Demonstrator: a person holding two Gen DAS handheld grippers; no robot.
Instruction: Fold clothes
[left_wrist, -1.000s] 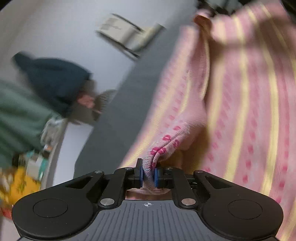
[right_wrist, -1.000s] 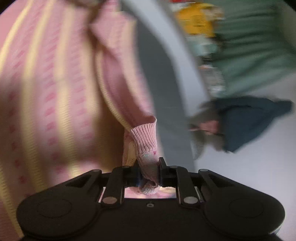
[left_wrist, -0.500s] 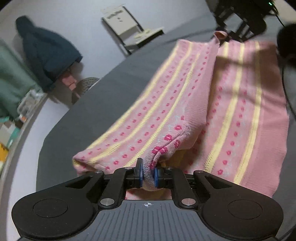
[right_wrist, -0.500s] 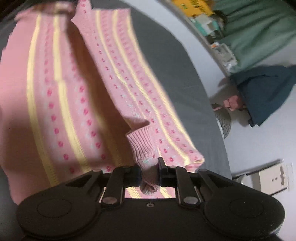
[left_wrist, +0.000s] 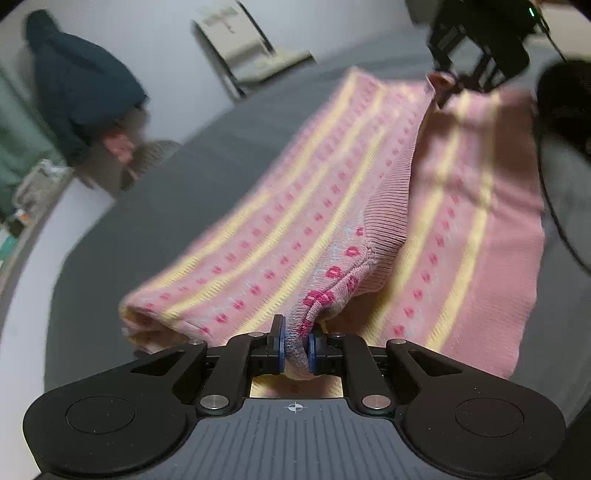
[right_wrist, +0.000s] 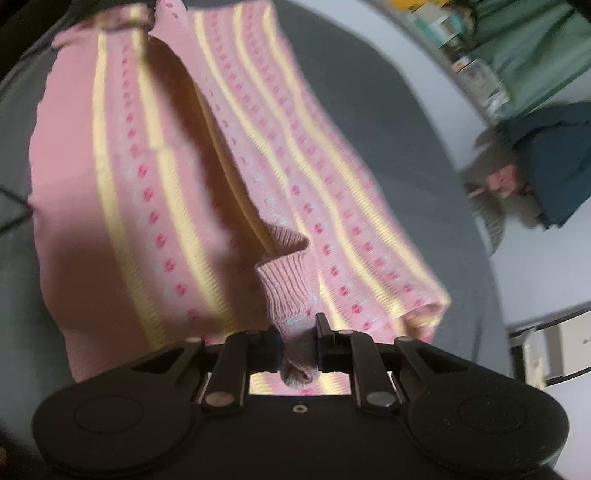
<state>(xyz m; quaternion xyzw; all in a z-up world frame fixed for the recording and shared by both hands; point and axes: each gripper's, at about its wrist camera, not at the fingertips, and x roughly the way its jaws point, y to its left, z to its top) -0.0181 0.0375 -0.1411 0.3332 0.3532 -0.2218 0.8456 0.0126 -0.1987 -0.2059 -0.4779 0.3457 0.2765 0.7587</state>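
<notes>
A pink knit sweater (left_wrist: 461, 206) with yellow stripes and rows of red dots lies spread on a grey surface (left_wrist: 177, 192). One side panel is lifted and doubled over the body. My left gripper (left_wrist: 295, 349) is shut on a bunched edge of that sweater. In the right wrist view the same sweater (right_wrist: 122, 206) stretches away, and my right gripper (right_wrist: 298, 349) is shut on a ribbed cuff (right_wrist: 286, 284). Far off in the left wrist view, the right gripper (left_wrist: 448, 88) pinches the sweater's other end.
The grey surface (right_wrist: 424, 166) ends in a curved pale edge. Beyond it sit a dark blue garment (left_wrist: 81, 85), a white chair (left_wrist: 243, 44), green cloth (right_wrist: 535, 48) and small clutter. A dark cable (left_wrist: 554, 206) runs along the sweater's right side.
Both views have tipped from a close, blurred look at hanging cloth to a downward look. The sweater has come down onto the grey surface, its lifted side folding over the body. Both grips hold.
</notes>
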